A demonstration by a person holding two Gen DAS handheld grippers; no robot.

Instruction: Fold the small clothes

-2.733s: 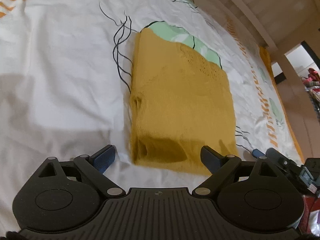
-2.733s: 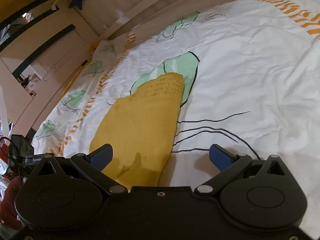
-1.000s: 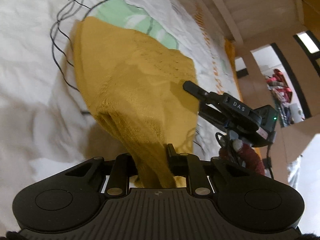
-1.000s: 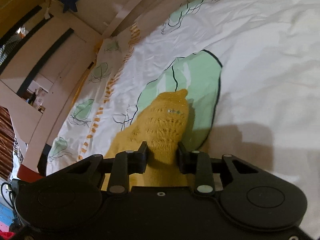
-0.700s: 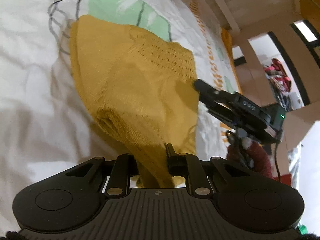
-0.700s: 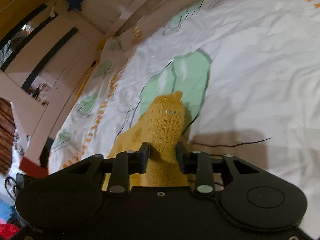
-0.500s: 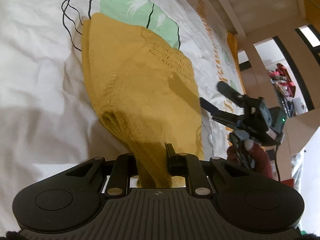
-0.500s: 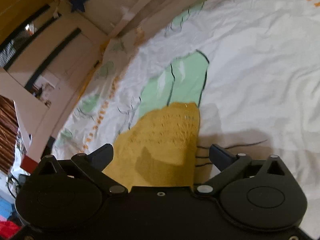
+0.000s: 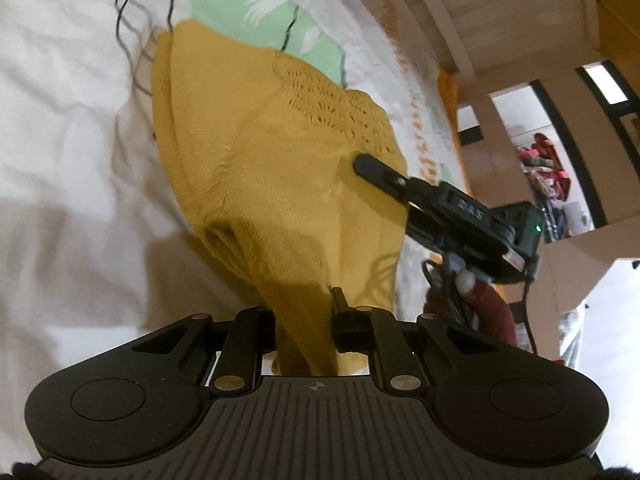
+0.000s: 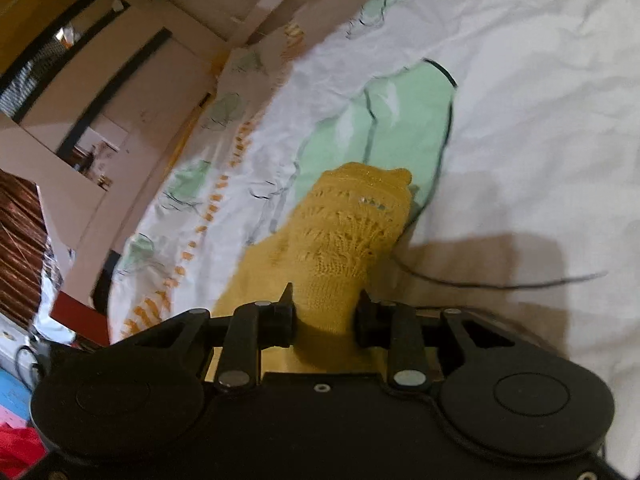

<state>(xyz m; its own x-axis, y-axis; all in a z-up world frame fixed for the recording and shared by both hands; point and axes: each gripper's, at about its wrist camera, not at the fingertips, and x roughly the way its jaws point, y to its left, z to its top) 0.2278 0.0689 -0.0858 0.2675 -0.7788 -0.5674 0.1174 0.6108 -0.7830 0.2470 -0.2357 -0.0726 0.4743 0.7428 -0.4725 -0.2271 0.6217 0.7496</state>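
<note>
**Both tools pinch the near edge of the yellow knit on the bed**

Left wrist view: the left tool [image 9: 304, 320] has its fingers pressed together on a bunched corner of the yellow knit garment [image 9: 256, 152], which rises from the bed sheet [image 9: 60, 128] into the grip. The far part of the garment lies on the sheet, over a green leaf print [image 9: 256, 20]. The knit is folded into a narrow panel with an openwork band towards its far end. The right tool [image 9: 368, 166] reaches in from the right, with one finger lying against the garment's right side; its grip cannot be read from here.

Right wrist view: the right tool [image 10: 325, 312] is closed on the garment [image 10: 344, 232], a gathered neck of openwork knit squeezed between its fingers. The cloth runs forward from there and ends on the leaf print [image 10: 400, 120].

Handling, as a judgement: the knit looks light, soft and stretchy, so it will sag and drape between the two grips rather than hold a line. The best hold is at the two near corners, through all layers, so the fold stays square.

Only the left view shows the garment's full width and both tools together; only the right view confirms the right tool's pinch.
</note>
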